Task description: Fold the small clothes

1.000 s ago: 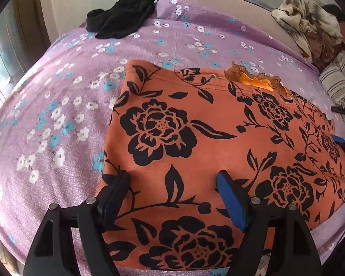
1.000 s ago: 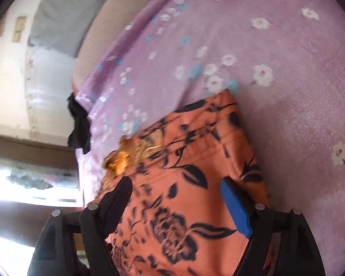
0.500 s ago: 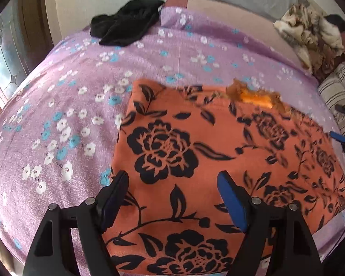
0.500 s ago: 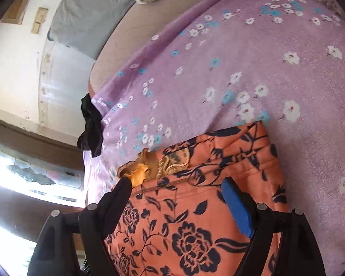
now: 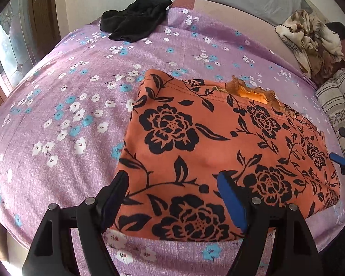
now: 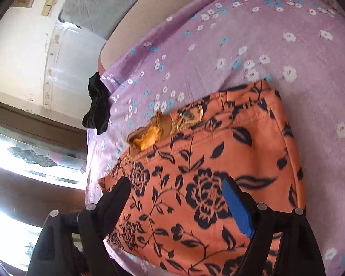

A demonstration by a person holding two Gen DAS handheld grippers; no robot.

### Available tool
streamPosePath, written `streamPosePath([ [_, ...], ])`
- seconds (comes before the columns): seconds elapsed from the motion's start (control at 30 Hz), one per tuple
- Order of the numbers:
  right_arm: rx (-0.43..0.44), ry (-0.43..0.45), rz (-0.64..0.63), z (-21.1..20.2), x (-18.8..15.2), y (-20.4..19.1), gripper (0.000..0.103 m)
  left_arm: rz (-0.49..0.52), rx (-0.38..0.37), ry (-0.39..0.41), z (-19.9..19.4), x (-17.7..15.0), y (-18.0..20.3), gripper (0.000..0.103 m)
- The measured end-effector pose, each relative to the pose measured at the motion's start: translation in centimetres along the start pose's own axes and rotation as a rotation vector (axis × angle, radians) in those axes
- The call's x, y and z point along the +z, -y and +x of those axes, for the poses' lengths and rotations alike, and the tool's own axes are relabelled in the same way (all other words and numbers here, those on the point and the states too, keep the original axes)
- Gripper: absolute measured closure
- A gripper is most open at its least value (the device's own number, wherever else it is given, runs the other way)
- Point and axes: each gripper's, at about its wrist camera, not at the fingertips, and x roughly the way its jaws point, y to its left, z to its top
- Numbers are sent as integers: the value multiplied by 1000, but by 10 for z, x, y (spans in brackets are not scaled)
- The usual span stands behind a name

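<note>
Both tongs, the left tongs (image 5: 172,197) and right tongs (image 6: 176,203), stand wide apart above the folded orange floral garment (image 5: 218,142), gripping nothing. It lies flat on the purple bedsheet (image 5: 80,92), long axis running left-right in the left view.

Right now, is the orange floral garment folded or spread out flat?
Folded. The orange floral garment lies as a compact rectangle on the purple bedsheet, with a thick doubled edge and a lace trim peeking from between its layers.
</note>
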Motion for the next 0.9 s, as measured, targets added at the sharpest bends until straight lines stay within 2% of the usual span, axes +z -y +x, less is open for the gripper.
streamPosePath([
  [0.13, 37, -41, -5, -3, -47, 4, 19, 26, 25, -2, -3, -7, 6, 23],
  [0.17, 30, -47, -18, 0, -55, 4, 19, 24, 34, -19, 1, -9, 7, 23],
  [0.23, -36, -63, -28, 11, -65, 17, 19, 31, 62, -69, 14, -11, 9, 23],
  [0.27, -71, -81, -2, 18, -67, 28, 20, 44, 80, -90, 19, -13, 10, 23],
  [0.33, -47, -51, 16, 13, -69, 31, 20, 50, 89, -80, 16, -15, 11, 23],
  [0.4, -56, -36, -26, 4, -69, 16, 20, 42, 70, -64, 9, -14, 12, 23],
  [0.53, 6, -7, -118, -5, -79, -8, 16, 55, 81, -80, 15, -16, 13, 23],
  [0.57, -6, -21, -120, 3, -82, -5, 15, 58, 89, -90, 18, -17, 13, 23],
  [0.63, -83, -86, -65, 25, -87, 16, 16, 64, 93, -88, 18, -17, 15, 23],
  [0.8, -42, -15, -73, 7, -87, 5, 16, 63, 87, -91, 19, -15, 14, 23],
  [0.9, -44, -21, -105, 7, -87, 4, 16, 61, 75, -87, 18, -14, 13, 23],
])
